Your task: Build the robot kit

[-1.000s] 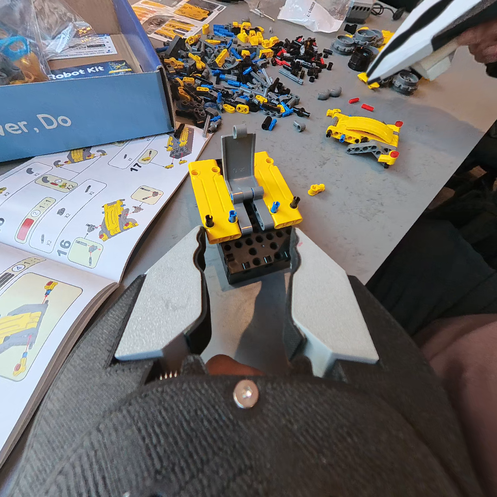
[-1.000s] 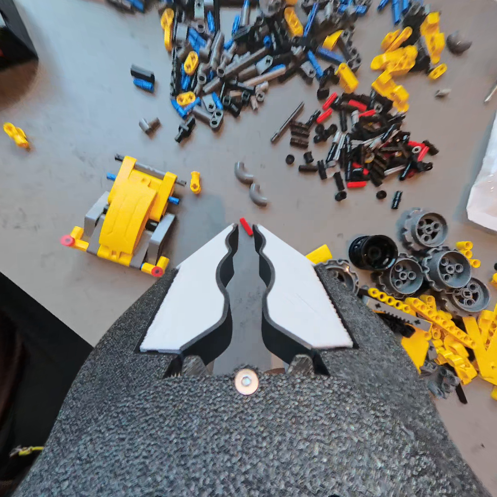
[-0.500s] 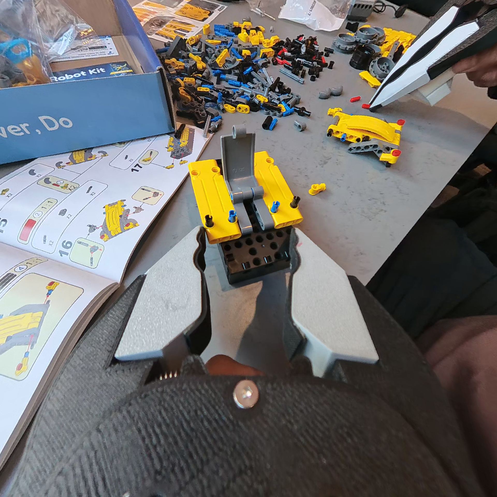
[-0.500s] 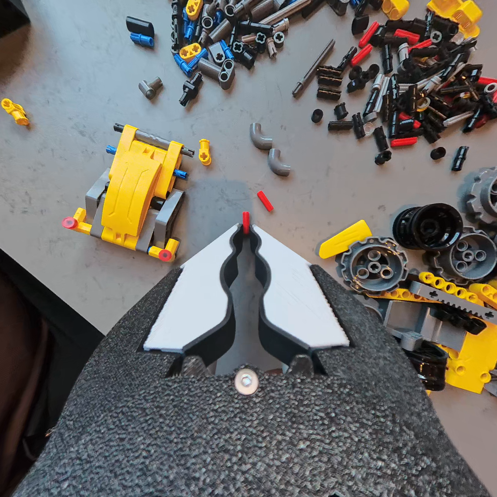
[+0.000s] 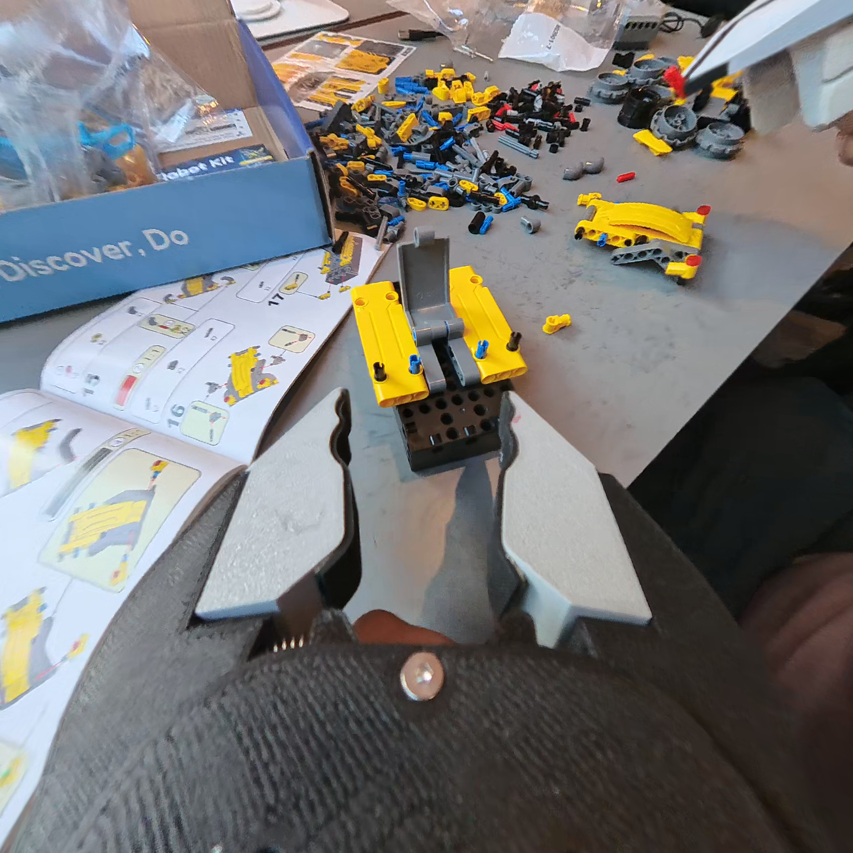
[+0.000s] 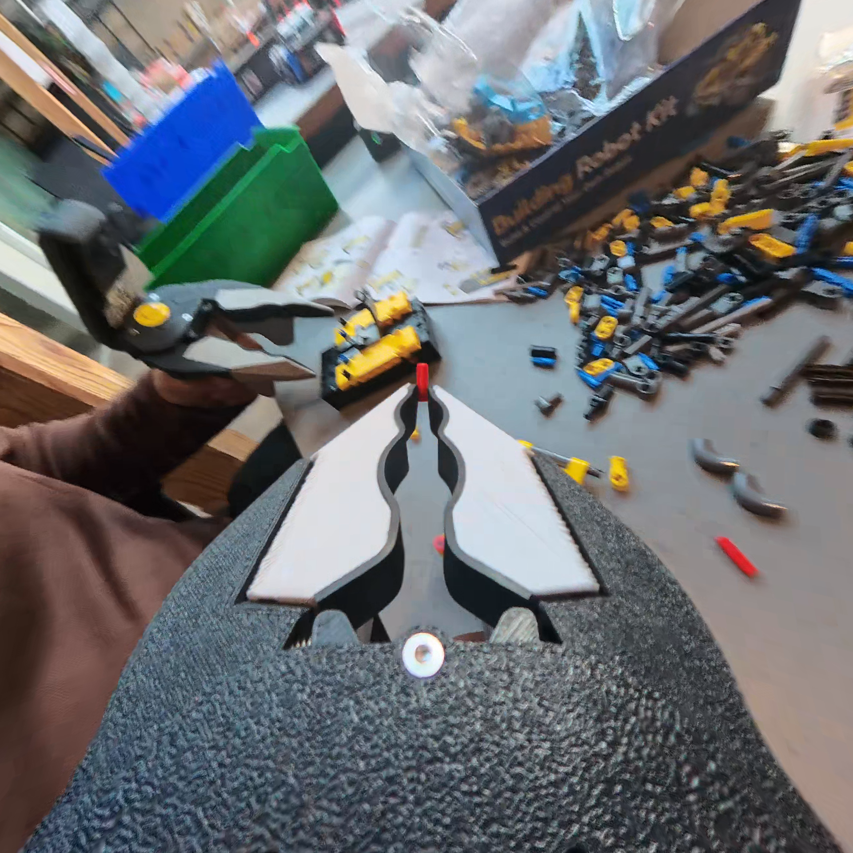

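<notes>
The left wrist view looks forward and steeply down along its own gripper, close above the desk, with the yellow-and-black block assembly right at its fingertips and the loose parts pile farther off. The right wrist view sits higher and looks at a flatter angle across the desk toward the room behind. Both views share the block assembly, the instruction booklet, the parts pile and each other's gripper.

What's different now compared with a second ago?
The right gripper closed on a small red pin that lay on the table, lifted it and swung toward the yellow and black block assembly. The left gripper stays open around that assembly's black base; booklet and loose parts unchanged.
</notes>
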The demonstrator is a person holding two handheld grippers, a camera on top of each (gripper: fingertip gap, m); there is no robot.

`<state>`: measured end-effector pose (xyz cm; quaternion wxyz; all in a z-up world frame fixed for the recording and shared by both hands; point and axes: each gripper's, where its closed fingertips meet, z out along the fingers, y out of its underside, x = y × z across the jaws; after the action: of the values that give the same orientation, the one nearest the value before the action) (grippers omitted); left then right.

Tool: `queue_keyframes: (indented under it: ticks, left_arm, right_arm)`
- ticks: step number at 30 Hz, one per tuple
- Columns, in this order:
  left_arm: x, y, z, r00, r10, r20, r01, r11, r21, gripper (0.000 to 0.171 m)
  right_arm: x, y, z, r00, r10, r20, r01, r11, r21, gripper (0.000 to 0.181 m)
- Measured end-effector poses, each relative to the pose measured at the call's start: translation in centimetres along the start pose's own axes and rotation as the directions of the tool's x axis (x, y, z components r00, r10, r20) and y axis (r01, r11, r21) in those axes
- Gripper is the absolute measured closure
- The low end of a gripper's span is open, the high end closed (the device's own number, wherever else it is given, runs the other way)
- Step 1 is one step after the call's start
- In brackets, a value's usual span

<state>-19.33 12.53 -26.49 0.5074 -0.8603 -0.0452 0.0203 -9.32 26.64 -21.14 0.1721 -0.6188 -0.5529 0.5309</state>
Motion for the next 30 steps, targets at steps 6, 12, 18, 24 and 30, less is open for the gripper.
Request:
queue_keyframes:
  ticks: [6,12,18,24,30]
  left_arm:
    - [4.0,-3.9,-1.6,0.994,0.105,-0.027,-0.102,0.991,0.081,0.112]
    - [8.7,-7.0,-0.4,0.958,-0.084,-0.273,0.112,0.989,0.092,0.128]
    - [9.4,-7.1,-0.8,0.876,0.452,-0.166,-0.425,0.888,0.172,0.134]
    - [11.6,-6.4,-0.4,0.575,0.812,-0.100,-0.790,0.583,0.191,0.139]
    - [12.4,-6.0,0.5,0.499,0.866,-0.035,-0.843,0.494,0.215,0.160]
  right_arm:
    - [-4.6,-1.0,2.0,0.934,0.203,0.294,-0.232,0.971,0.066,0.177]
    - [-7.7,0.4,3.0,0.931,0.121,0.344,-0.132,0.991,0.008,0.176]
    - [-9.1,2.3,2.2,0.915,0.146,0.377,-0.098,0.985,-0.144,0.176]
    - [-9.7,4.1,2.3,0.897,0.208,0.391,-0.097,0.954,-0.284,0.176]
    - [-9.9,4.9,2.4,0.890,0.218,0.400,-0.080,0.939,-0.333,0.176]
